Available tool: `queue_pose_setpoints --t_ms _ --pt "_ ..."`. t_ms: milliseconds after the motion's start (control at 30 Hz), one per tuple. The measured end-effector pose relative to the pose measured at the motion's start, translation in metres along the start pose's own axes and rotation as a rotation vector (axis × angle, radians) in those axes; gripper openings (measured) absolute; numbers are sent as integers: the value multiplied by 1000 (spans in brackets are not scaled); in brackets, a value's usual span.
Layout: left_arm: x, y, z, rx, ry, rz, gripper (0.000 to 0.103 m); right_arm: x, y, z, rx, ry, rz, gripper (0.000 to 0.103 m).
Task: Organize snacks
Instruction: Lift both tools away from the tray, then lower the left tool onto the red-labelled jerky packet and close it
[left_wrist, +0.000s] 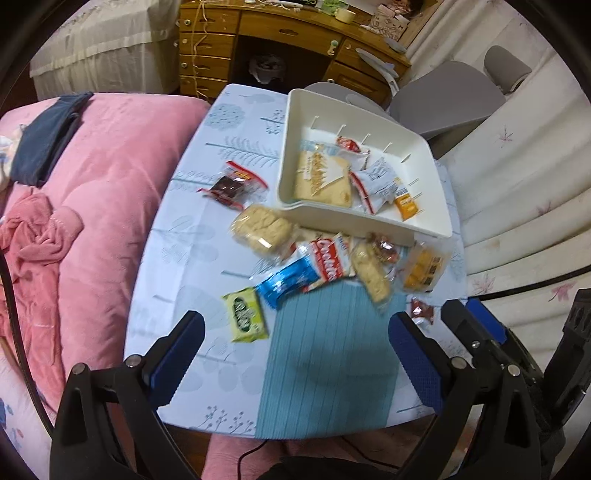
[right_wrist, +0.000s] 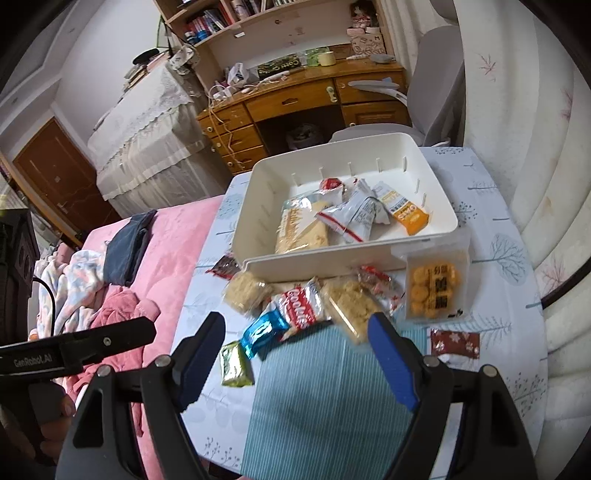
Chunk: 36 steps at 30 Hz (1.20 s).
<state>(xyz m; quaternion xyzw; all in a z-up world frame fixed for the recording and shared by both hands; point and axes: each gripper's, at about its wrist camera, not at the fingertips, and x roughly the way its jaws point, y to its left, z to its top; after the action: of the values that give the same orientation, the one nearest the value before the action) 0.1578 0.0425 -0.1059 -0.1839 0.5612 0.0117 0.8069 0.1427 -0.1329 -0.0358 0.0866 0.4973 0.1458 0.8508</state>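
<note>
Both grippers are empty right now: the left gripper (left_wrist: 295, 354) has its jaws spread wide with nothing between them, and same for the right gripper (right_wrist: 297, 358), both hanging over the striped teal mat (left_wrist: 332, 354) at the near end of the table.

Using the white bin (left_wrist: 424, 227) as the landmark: a few packets already lie inside it, but most of the snacks sit in a messy pile just in front of its near wall. The Cookies pack (left_wrist: 328, 262) and blue wrapper (left_wrist: 286, 282) overlap there, with the clear cracker pack (left_wrist: 371, 273) beside them. The green packet (left_wrist: 245, 315) is further out from the bin, closest to the left gripper. The orange biscuit bag (right_wrist: 436, 291) touches the bin's near right corner.

I'd say grab the loners first, green packet on the left, small red packet (right_wrist: 456, 343) on the right. Pinch across the short side and lift clear of the bin's wall before dropping it in. Going into the overlapping pile risks dragging two at once.
</note>
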Motion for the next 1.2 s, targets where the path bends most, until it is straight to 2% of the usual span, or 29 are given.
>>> queue_pose_setpoints --t_ms 233,633,800,1067,1200 --pt "-7 14 -20 -2 -4 59 99 -1 1 -23 -2 25 29 80" --pt "-1 44 -32 16 -25 146 99 19 13 -54 -19 117 80 80" --pt "12 57 -24 57 13 169 99 34 19 -60 -12 151 81 80" --pt "42 74 9 155 129 136 99 55 36 -69 -20 174 99 80" --pt "55 81 32 207 163 118 99 67 49 -71 6 177 68 80"
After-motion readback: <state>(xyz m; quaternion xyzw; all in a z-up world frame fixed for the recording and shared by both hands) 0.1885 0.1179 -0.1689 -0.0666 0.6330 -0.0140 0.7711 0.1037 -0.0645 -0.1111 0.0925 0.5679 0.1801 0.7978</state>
